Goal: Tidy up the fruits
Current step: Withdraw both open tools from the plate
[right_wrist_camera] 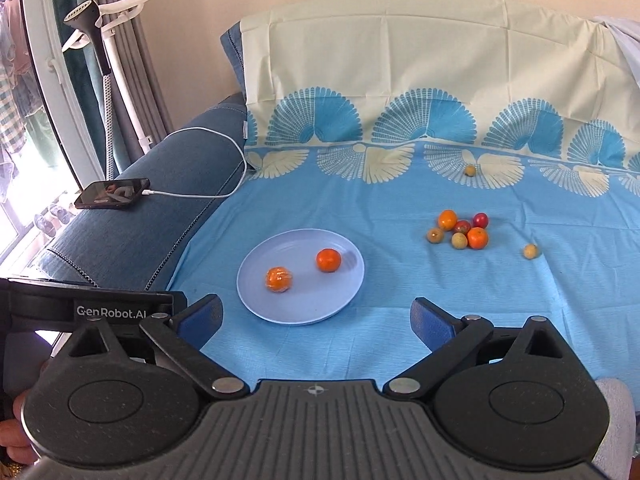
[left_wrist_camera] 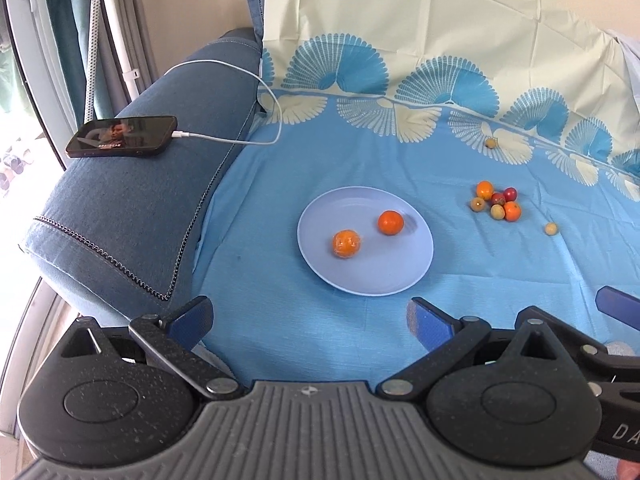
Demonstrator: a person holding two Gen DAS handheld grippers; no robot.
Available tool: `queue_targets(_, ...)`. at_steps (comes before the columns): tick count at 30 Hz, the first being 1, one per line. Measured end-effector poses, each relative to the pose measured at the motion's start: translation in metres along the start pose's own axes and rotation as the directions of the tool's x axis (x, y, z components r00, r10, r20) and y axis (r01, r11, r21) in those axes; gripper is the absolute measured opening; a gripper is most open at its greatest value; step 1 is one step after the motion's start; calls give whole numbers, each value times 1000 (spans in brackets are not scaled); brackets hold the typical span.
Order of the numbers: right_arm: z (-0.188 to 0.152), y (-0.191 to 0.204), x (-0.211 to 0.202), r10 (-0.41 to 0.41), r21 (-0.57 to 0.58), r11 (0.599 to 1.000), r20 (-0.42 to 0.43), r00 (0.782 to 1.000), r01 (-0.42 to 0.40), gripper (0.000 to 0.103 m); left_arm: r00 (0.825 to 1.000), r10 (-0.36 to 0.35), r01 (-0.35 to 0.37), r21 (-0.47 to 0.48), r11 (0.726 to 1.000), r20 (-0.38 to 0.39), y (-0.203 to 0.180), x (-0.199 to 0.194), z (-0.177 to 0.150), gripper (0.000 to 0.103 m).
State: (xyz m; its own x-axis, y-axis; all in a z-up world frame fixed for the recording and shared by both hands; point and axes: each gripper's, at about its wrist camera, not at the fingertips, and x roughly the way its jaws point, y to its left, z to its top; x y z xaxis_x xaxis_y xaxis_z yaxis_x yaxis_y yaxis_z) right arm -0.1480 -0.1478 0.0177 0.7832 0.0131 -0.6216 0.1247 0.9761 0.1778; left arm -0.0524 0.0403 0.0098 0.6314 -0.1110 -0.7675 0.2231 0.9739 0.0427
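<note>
A pale blue plate (left_wrist_camera: 320, 216) (right_wrist_camera: 256, 268) lies on the blue cloth with two oranges on it, one wrapped in film (left_wrist_camera: 346, 243) (right_wrist_camera: 279, 279) and one bare (left_wrist_camera: 391, 222) (right_wrist_camera: 328, 260). To its right sits a cluster of small fruits (left_wrist_camera: 498, 201) (right_wrist_camera: 460, 230), orange, red and yellowish. Two yellowish fruits lie apart, one right of the cluster (left_wrist_camera: 551, 228) (right_wrist_camera: 530, 251) and one farther back (left_wrist_camera: 490, 143) (right_wrist_camera: 469, 169). My left gripper (left_wrist_camera: 310, 320) is open and empty, in front of the plate. My right gripper (right_wrist_camera: 316, 318) is open and empty, short of the plate's right side.
A phone (left_wrist_camera: 122, 136) (right_wrist_camera: 113, 193) on a white charging cable (left_wrist_camera: 256, 80) (right_wrist_camera: 236, 148) rests on the blue sofa armrest at the left. A patterned cloth (left_wrist_camera: 440, 40) (right_wrist_camera: 400, 80) drapes the backrest. A garment steamer stand (right_wrist_camera: 108, 60) is by the window.
</note>
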Motion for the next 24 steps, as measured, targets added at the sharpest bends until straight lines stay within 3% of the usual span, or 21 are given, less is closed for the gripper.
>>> queue_targets(24,0,-1,13,6,9,1000,-45,999,-6,100,1000,6,-6,7,1000,-29,-2,12,6,103)
